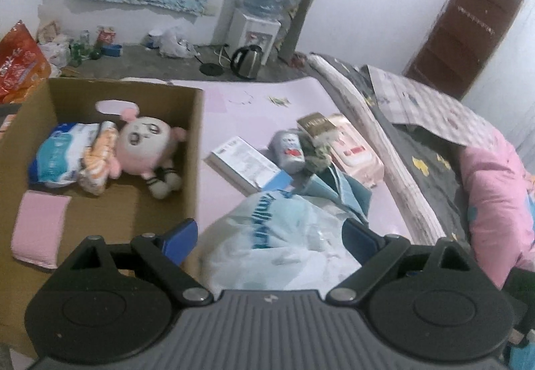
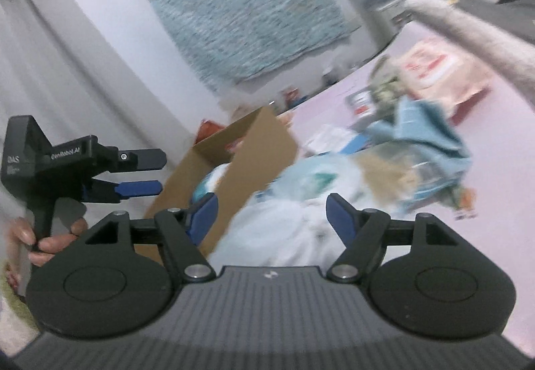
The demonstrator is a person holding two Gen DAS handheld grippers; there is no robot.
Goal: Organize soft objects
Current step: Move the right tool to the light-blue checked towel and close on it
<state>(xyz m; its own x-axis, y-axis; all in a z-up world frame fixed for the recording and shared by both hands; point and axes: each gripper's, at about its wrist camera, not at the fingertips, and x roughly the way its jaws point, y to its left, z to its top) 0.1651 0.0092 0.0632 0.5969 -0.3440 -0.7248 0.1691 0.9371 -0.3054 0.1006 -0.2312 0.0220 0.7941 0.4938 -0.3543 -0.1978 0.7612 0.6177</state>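
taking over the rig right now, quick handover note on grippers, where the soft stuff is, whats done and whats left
Left gripper: open, empty, above the white plastic bag.
Right gripper: open, empty, facing the same bag.
Done: plush doll, tissue packs and pink cloth lie in the cardboard box.
Left on the pink mat: white bag, blue cloth, pink wipes pack. The can and flat carton are not soft.

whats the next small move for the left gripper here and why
Probably ease the left gripper forward and down onto the white plastic bag, then close. Its jaws stand open and empty, the bag lies right ahead between them on the pink sheet, and the cardboard box beside it already holds the plush doll.
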